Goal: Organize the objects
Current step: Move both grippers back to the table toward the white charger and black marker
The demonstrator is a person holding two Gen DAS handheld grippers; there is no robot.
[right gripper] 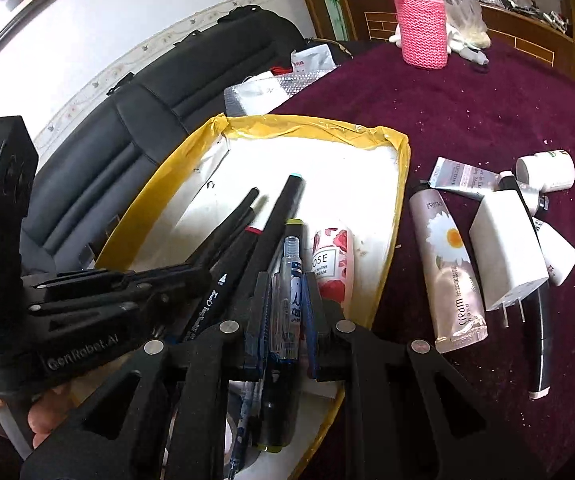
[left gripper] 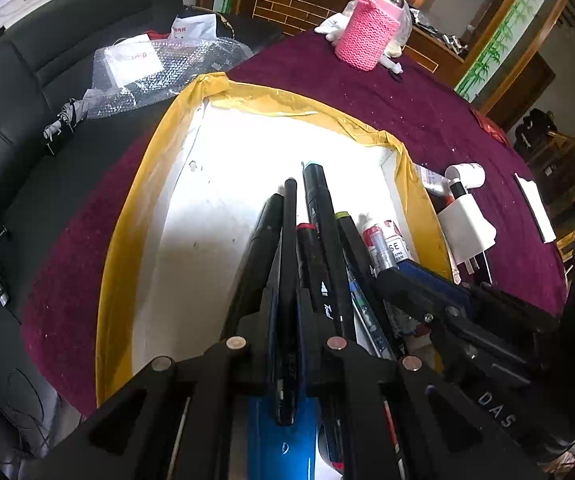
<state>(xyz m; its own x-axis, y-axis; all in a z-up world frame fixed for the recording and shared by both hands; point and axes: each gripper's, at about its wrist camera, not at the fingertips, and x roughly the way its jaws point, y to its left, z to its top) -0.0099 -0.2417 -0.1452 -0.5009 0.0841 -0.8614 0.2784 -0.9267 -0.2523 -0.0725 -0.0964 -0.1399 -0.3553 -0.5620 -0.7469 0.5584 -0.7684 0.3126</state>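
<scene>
Maroon table bearing a yellow-rimmed tray of pens. Left gripper pinches a thin black pen over the tray; right gripper pinches a clear blue pen there. Right view alone shows the daisy cream tube – white charger just beside it

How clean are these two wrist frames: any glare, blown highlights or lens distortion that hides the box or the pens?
Left wrist view: the white floor of the yellow-rimmed box is blown out near its far end, and fisheye bending curves its rim; the black pen in the left gripper reads sharp. Right wrist view: the same floor glare, milder; the clear pen in the right gripper stays legible; corners fall dark.
</scene>
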